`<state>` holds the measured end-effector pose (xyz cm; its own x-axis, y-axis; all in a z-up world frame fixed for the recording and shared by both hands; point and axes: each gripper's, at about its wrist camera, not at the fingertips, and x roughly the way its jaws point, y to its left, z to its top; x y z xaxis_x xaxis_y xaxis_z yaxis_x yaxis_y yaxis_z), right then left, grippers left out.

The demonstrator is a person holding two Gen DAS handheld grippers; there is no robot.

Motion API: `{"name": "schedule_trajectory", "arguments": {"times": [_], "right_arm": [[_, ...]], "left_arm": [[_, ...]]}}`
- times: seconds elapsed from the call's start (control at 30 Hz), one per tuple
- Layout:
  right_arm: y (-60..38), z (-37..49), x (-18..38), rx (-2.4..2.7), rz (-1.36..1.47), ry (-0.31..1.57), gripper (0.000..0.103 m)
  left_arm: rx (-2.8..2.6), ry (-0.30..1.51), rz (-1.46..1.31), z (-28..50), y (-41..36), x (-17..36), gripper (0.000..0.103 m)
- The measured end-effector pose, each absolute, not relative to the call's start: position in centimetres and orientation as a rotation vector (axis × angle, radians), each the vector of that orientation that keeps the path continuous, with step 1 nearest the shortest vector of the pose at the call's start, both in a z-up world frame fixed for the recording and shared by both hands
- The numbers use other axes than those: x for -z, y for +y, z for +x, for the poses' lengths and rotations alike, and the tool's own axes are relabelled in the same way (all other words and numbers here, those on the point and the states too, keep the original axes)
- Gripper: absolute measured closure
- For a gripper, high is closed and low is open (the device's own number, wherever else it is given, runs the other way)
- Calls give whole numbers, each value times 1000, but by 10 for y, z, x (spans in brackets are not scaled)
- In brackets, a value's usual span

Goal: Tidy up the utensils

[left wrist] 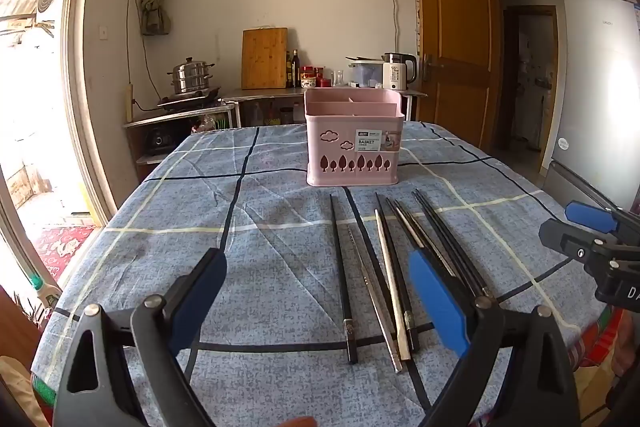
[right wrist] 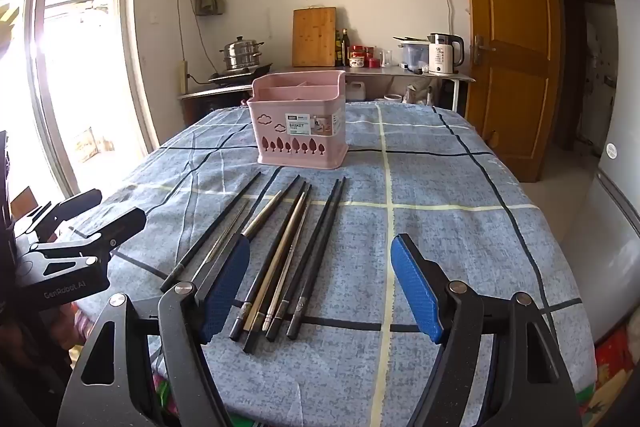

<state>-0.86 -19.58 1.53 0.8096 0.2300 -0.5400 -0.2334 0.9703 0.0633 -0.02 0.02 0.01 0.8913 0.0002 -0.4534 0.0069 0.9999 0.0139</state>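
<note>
A: Progress so far?

B: None visible. Round table under a blue-grey checked cloth (left wrist: 168, 211) filling the lower half of both views. Pink plastic utensil basket with tree cut-outs and dividers (left wrist: 352, 139) upright at upper centre, compartments apparently empty as far as the rim allows. Loose row of long chopsticks, mostly black with a few pale metal ones (left wrist: 384, 279), flat on the cloth just below the basket, tips towards it. Everything left to do: lifting, carrying, dropping into a compartment.

A: And the tools?

B: Left hand-held gripper with blue pads (left wrist: 320, 303) spread wide at the bottom of the left wrist view, nothing between the pads but air, above the cloth. Chopsticks lying lower centre to lower right there, several running under the right-hand pad.

A: The other one?

B: Right hand-held gripper with blue pads (right wrist: 324, 287) likewise spread wide and empty. Chopsticks (right wrist: 280, 251) in the left part of its gap, close against the left pad; basket (right wrist: 300, 119) well beyond, above centre. No contact with any chopstick discernible.
</note>
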Motion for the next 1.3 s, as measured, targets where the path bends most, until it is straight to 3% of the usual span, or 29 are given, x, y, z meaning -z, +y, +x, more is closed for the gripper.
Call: {"name": "schedule_trajectory", "arguments": {"times": [1.3], "right_arm": [[-194, -15, -20, -250, 4, 560, 30]], "left_arm": [[-8, 470, -1, -4, 2, -4, 9]]}}
